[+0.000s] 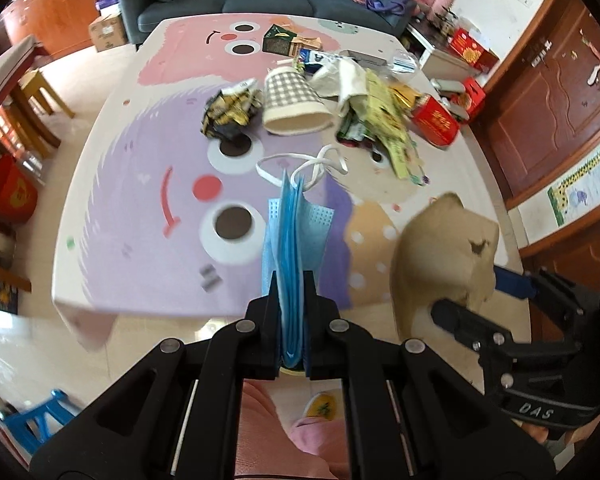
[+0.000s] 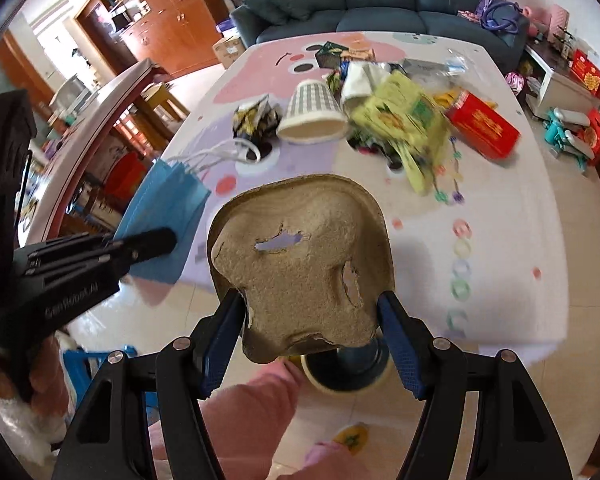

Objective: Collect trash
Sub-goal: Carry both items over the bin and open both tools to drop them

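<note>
The left gripper [image 1: 292,280] is clamped on a folded blue face mask [image 1: 290,236] whose white ear loops [image 1: 312,166] dangle ahead, while the right gripper [image 2: 312,312] pinches a torn brown pulp tray [image 2: 300,264] between its blue-padded fingers [image 2: 396,340], both held off the near edge of the table [image 1: 140,208]. Farther on, more trash lies mid-table: a crumpled yellow-black wrapper [image 1: 228,110], a tipped checked paper cup [image 1: 292,100], yellow-green packaging [image 1: 384,120] and a red box [image 1: 436,122].

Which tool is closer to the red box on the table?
Right, though neither is close. The right tool, holding a torn cardboard piece, is on the side of the red box. The left tool, holding blue masks, is farther left.
</note>
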Tool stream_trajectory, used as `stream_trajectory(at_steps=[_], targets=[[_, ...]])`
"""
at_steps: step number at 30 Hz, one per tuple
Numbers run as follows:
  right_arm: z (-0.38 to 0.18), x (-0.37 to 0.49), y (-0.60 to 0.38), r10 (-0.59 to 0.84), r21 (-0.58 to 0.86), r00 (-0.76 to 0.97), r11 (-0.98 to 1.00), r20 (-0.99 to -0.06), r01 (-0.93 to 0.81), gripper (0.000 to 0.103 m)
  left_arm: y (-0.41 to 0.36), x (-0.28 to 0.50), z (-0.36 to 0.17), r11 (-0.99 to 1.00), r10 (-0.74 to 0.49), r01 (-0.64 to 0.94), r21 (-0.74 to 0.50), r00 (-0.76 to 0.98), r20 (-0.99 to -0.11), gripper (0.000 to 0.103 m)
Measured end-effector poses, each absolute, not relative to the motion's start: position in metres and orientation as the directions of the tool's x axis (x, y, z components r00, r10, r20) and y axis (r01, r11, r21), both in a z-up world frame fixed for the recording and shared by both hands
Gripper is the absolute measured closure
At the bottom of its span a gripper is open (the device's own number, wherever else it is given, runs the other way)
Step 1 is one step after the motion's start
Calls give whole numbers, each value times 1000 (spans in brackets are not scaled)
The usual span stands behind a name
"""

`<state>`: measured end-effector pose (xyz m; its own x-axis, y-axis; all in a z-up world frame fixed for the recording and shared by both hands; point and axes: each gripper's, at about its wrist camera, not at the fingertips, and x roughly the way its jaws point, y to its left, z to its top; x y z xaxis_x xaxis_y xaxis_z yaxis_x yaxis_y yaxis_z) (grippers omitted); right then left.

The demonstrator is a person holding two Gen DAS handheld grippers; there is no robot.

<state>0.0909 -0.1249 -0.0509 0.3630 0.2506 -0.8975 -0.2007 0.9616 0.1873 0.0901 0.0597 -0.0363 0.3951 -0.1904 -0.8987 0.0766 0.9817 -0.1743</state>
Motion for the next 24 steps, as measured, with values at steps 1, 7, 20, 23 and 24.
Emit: stream_trajectory(at_steps=[1,7,20,23,24], targets=[[-51,85,-130,249,184,361,961,-899,-206,34,53,80,-36,982,-188,66,-176,398,-898,98],[-58,34,-173,265,203,307,954,-914,-221,34,19,32,-49,985,-169,27,-171,366,-915,98],[-168,-22,-211,312,310,173,950,-934,-37,34,-26,-16,-141,988,-132,96,-117,167,-977,98],[-212,-31,-211,294,295,142,955,-945,-15,34,-26,-14,-182,988,-130,96,-119,122,-984,98],[-228,-33,-211,288,289,131,957,-949,-8,34,-26,-13,-195,988,-130,94,-120,109,-985,98]])
